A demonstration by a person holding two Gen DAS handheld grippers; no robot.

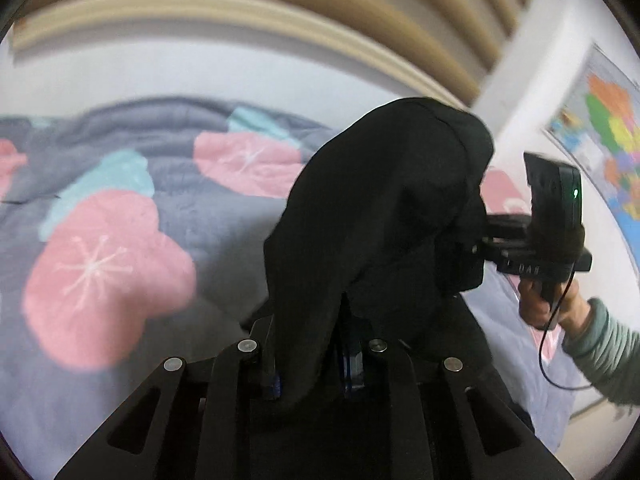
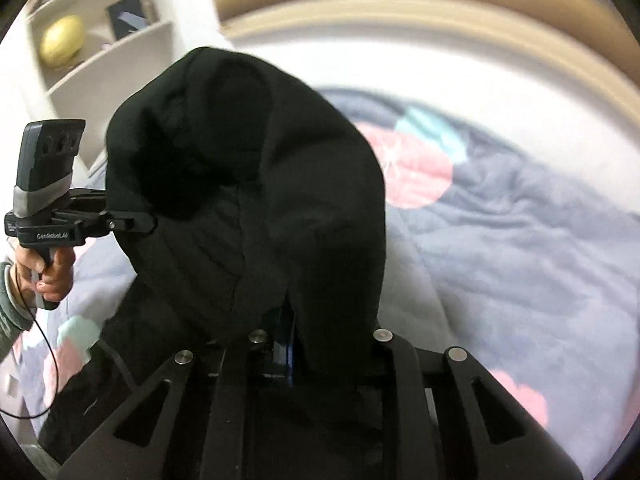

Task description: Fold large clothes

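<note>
A large black garment [image 1: 380,208] hangs bunched in the air above the bed, and it also fills the middle of the right wrist view [image 2: 248,184]. My left gripper [image 1: 310,376] is shut on a fold of it, and the cloth drapes over and hides the fingertips. My right gripper [image 2: 292,352] is shut on another part of the garment, its tips also buried in cloth. Each gripper shows in the other's view, the right one [image 1: 472,256] and the left one [image 2: 136,222], both pinching the cloth from the sides.
A grey quilt with pink and teal flowers [image 1: 108,264] covers the bed below [image 2: 520,264]. A tan headboard [image 1: 248,12] curves behind. A coloured map [image 1: 608,128] hangs on the right wall. White shelves with a yellow ball [image 2: 64,40] stand at the left.
</note>
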